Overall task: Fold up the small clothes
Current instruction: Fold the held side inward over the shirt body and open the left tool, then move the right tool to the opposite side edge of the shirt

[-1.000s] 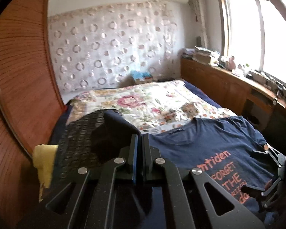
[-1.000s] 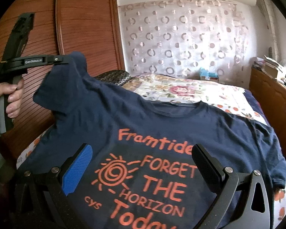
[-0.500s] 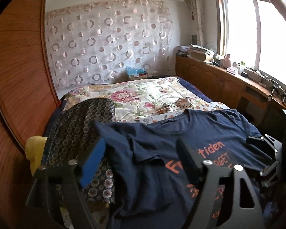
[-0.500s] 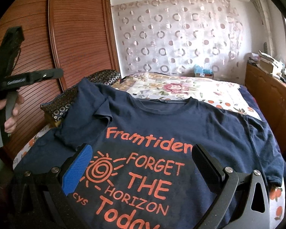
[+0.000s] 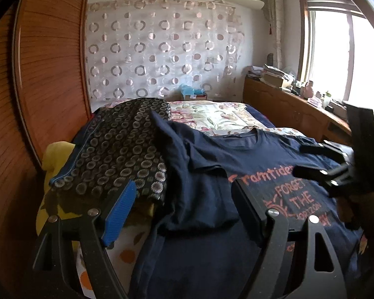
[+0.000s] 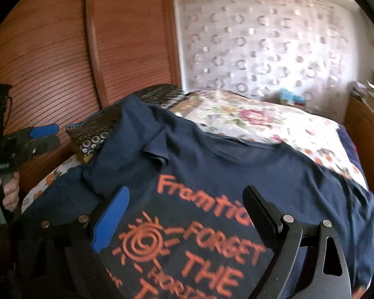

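The navy T-shirt (image 6: 236, 174) lies print-up across the near end of the bed (image 6: 261, 122), its orange lettering and sun drawing facing the ceiling. Its left sleeve (image 5: 199, 174) is already turned in over the chest, forming a loose, rumpled flap; the right sleeve hangs toward the bed's right edge. It looks like thin cotton jersey: light, limp, with no stiffness to hold a crease, so I judge it will sag and drag unless lifted by two points at once. Sensible holds would be the hem corners or the shoulder seam, pinching through a single layer at an edge, not at the slack middle.

The left gripper (image 5: 187, 204) hovers low over the folded sleeve with its fingers spread, one blue ribbed pad and one black, nothing between them but air above the cloth. The right gripper (image 6: 187, 214) floats over the print, fingers wide and closing at this moment, with no fabric caught.

At the far left a dark cushion (image 5: 122, 149) patterned in grey rings rests partly under the shirt's shoulder, a yellow cloth (image 5: 54, 154) beneath it. A floral quilt (image 5: 219, 117) covers the far bed. Ribbed wooden wardrobe doors (image 6: 62, 62) stand left, and a sheer curtain (image 5: 162, 49) with circles hangs at the back.
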Action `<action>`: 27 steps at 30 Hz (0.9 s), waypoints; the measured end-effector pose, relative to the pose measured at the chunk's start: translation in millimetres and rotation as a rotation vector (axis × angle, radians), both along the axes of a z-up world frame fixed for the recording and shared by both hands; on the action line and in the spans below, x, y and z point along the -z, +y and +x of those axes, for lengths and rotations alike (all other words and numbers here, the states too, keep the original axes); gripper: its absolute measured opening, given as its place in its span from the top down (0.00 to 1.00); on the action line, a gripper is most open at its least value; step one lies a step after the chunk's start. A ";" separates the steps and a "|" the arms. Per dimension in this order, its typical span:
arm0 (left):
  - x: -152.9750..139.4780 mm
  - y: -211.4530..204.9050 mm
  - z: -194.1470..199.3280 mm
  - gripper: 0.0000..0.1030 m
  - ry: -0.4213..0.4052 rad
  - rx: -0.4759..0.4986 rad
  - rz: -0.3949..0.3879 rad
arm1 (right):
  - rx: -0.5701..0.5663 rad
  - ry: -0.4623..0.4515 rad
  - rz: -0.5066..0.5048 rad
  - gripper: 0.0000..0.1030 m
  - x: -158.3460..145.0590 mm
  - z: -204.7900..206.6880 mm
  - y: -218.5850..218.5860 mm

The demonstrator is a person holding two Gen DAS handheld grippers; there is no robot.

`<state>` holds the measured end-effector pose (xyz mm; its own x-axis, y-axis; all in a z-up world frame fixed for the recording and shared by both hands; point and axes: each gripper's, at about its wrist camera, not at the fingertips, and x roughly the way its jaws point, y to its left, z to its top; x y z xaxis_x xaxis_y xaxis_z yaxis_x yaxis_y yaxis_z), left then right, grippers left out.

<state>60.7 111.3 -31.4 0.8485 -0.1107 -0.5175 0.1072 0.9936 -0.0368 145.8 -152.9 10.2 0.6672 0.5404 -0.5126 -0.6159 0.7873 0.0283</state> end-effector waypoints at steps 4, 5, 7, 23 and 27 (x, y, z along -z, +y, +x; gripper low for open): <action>2.4 0.7 -6.6 0.23 -0.004 -0.013 0.003 | -0.049 0.004 -0.060 0.10 4.8 30.6 28.2; 3.2 1.2 -8.1 0.23 -0.003 -0.014 0.001 | -0.058 0.015 -0.078 0.10 8.3 39.2 37.0; 3.1 2.4 -10.5 0.23 -0.006 -0.015 -0.003 | -0.078 0.048 -0.097 0.10 16.9 56.6 51.3; 14.8 -0.6 -22.5 0.23 0.005 0.001 -0.011 | -0.002 0.153 -0.284 0.10 52.9 143.8 120.9; 17.5 -8.2 -23.0 0.23 0.010 0.015 -0.018 | 0.121 0.133 -0.263 0.10 54.5 157.2 97.4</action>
<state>37.7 103.1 -48.9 0.8415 -0.1326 -0.5237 0.1213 0.9910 -0.0559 303.0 -55.5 -44.3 0.6362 0.2986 -0.7114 -0.5221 0.8455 -0.1120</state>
